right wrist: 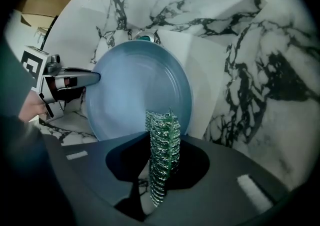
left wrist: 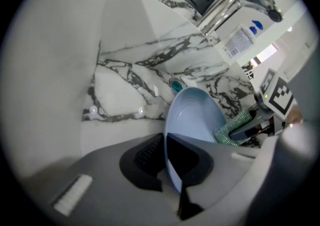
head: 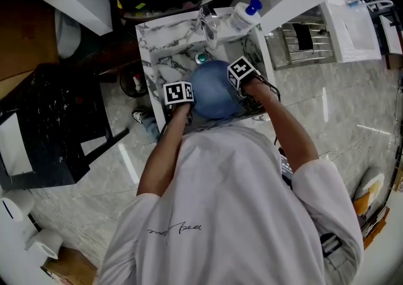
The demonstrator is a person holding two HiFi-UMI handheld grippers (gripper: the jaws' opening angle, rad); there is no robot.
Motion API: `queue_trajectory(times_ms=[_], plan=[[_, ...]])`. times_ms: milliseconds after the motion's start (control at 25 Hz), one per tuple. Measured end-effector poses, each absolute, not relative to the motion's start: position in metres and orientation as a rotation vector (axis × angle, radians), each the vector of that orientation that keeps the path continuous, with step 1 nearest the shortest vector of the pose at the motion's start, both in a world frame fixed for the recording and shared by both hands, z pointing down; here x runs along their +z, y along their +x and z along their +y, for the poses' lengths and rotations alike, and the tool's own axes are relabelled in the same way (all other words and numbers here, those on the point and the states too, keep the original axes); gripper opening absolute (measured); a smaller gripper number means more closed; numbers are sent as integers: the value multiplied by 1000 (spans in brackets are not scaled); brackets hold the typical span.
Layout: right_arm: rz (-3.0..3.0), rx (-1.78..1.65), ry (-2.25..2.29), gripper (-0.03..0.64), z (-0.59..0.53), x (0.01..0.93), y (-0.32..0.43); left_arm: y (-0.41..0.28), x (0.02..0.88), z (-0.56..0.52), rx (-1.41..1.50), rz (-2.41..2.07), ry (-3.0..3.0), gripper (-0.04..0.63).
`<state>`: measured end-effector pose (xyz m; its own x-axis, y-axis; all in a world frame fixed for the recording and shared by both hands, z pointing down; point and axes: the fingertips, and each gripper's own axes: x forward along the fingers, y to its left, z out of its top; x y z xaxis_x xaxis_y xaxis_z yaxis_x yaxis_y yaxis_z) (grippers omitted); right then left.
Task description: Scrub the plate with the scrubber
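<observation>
My left gripper is clamping the rim of the blue plate, jaws closed tight on its edge, holding it tilted up inside the marble sink. My right gripper is pinching the green scrubber between closed jaws. The scrubber is standing upright at the plate's lower rim; whether it is touching, I cannot tell.

Marble-veined white sink walls rise all round the left gripper and right gripper, with the chrome tap just beyond. Glossy pale floor lies right of the right gripper, black furniture left of the left one.
</observation>
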<state>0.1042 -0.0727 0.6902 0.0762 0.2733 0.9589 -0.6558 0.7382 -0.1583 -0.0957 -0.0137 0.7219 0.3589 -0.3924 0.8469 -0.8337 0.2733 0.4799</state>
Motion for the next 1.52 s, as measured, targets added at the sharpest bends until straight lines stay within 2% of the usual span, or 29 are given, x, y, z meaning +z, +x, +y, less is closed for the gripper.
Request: queue_trajectory(times_ms=[360, 1520], plan=[[-1288, 941, 282, 66, -42, 697, 100, -97, 726, -12, 445, -1243, 1324, 71], [-1284, 1265, 202, 72, -2, 710, 63, -99, 729, -11, 443, -1246, 1312, 71]])
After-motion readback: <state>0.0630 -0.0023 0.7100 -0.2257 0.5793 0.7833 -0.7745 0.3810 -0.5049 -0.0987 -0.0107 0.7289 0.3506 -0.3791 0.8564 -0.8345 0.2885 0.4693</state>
